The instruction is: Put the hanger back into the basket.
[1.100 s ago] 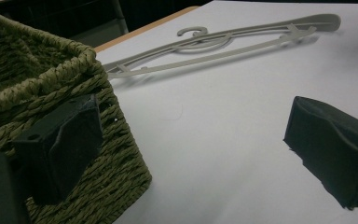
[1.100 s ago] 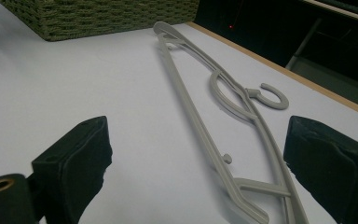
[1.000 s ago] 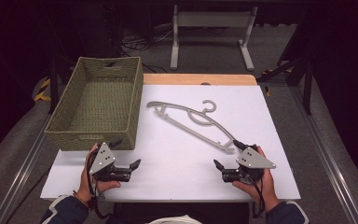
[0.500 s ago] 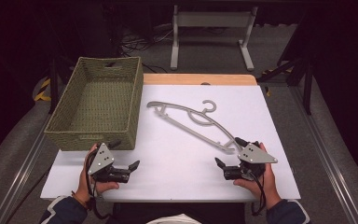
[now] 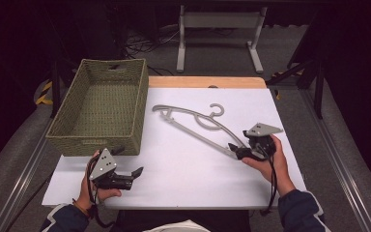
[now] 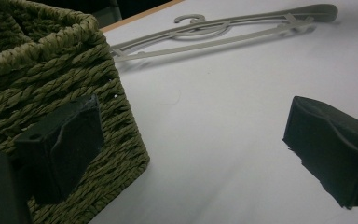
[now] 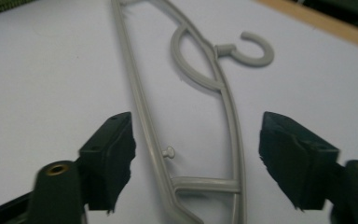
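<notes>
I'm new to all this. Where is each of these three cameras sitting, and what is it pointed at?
High view: above the person's side, looking forward and down on the white table, basket and hanger; hands, sleeves, left gripper and right gripper show.
Left gripper view: rides the left gripper, facing the basket's corner; its open jaws show.
Right gripper view: rides the right gripper, jaws either side of the hanger's end.
All three share the hanger.
</notes>
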A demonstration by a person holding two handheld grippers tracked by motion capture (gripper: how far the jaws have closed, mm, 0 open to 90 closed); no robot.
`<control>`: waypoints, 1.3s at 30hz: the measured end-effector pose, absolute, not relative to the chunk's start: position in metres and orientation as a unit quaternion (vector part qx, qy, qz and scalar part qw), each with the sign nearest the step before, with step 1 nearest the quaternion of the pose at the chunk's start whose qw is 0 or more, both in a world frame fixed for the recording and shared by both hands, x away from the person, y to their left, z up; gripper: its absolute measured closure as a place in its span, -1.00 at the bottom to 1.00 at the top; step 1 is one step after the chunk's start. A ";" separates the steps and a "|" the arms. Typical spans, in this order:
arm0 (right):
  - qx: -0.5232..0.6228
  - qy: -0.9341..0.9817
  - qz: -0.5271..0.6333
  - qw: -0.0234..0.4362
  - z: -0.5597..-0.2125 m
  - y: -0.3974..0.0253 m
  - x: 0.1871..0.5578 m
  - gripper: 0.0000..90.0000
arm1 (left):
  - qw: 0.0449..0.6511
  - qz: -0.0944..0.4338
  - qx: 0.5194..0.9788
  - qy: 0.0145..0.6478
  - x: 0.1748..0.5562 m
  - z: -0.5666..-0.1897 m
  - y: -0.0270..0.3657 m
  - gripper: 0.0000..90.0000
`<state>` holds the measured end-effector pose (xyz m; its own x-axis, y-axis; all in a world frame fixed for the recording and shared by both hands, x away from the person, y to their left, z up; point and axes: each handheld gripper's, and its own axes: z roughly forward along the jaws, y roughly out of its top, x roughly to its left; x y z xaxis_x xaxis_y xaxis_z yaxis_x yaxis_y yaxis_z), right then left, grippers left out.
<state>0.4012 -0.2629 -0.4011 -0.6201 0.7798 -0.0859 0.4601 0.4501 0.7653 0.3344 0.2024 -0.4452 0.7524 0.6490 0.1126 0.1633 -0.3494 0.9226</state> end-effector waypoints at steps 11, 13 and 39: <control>0.437 0.849 0.260 0.146 -0.427 -0.269 0.457 0.19 | 0.504 0.231 0.791 0.258 0.334 -0.448 0.202 -0.86; 0.450 0.846 0.250 0.141 -0.431 -0.274 0.462 0.32 | 0.504 0.225 0.791 0.262 0.334 -0.448 0.202 -0.86; 0.443 0.837 0.303 0.106 -0.435 -0.293 0.459 0.85 | 0.490 0.224 0.808 0.239 0.333 -0.449 0.195 -0.81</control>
